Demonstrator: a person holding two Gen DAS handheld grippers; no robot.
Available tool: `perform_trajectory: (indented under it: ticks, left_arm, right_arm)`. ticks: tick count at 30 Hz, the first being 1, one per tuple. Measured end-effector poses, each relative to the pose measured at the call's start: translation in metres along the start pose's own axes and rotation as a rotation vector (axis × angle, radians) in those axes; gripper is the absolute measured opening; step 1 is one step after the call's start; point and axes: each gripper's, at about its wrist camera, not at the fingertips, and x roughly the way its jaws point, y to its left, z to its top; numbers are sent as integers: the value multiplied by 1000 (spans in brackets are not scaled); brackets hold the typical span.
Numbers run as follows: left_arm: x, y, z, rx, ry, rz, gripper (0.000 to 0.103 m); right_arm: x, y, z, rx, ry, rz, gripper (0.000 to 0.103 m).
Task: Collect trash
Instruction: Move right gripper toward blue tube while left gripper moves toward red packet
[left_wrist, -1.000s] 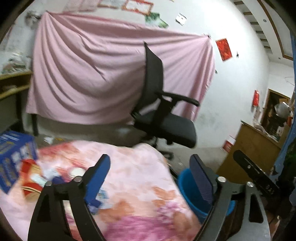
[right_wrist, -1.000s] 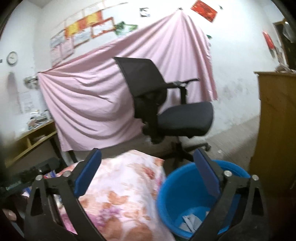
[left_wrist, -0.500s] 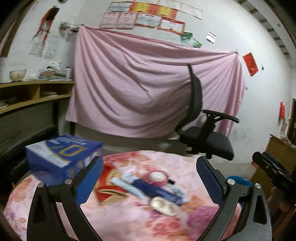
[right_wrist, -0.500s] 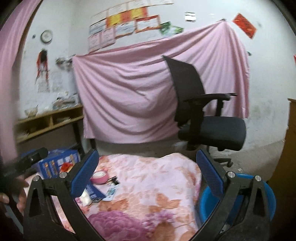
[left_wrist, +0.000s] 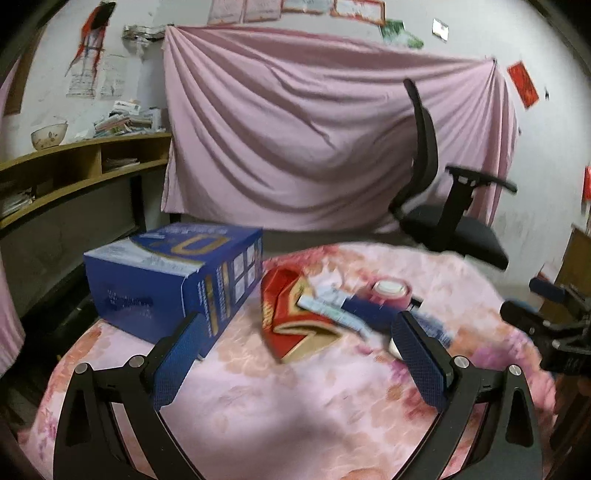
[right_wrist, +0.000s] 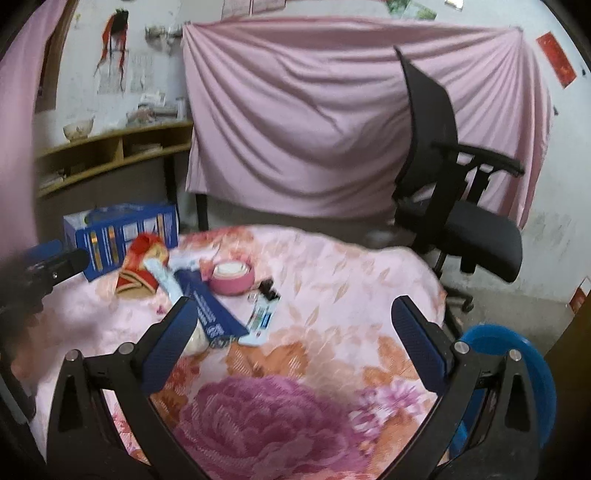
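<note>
Both the left gripper (left_wrist: 295, 352) and right gripper (right_wrist: 290, 338) hover with fingers spread and empty over the tabletop (right_wrist: 332, 280), reaching for trash (right_wrist: 221, 314) left of centre; next, pinch one piece and carry it to the blue bucket (right_wrist: 517, 354) at lower right.

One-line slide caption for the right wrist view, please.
Open right tool hovers over floral tablecloth strewn with trash; pink tape roll ahead, blue bucket at right.

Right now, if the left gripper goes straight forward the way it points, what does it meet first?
Probably the crumpled red and gold packet on the pink floral tablecloth, lying ahead between the open left gripper jaws; depth is unclear.
</note>
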Motion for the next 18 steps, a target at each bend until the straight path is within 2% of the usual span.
perform_trajectory:
  ticks: [6, 9, 12, 14, 18]
  left_arm:
    - [24, 18, -5, -69, 136, -37, 98]
    - [30, 26, -4, -114, 172, -72, 95]
    - [37, 28, -3, -129, 199, -94, 79]
    - [43, 28, -2, -143, 226, -111, 64]
    - [54, 26, 3, -163, 256, -139, 51]
  right_arm:
    - [17, 4, 7, 50, 87, 20, 103]
    - [25, 8, 12, 83, 107, 48, 103]
    - [37, 13, 15, 106, 136, 70, 97]
    - [45, 18, 17, 119, 154, 91, 92]
    - [64, 34, 18, 97, 200, 110, 83]
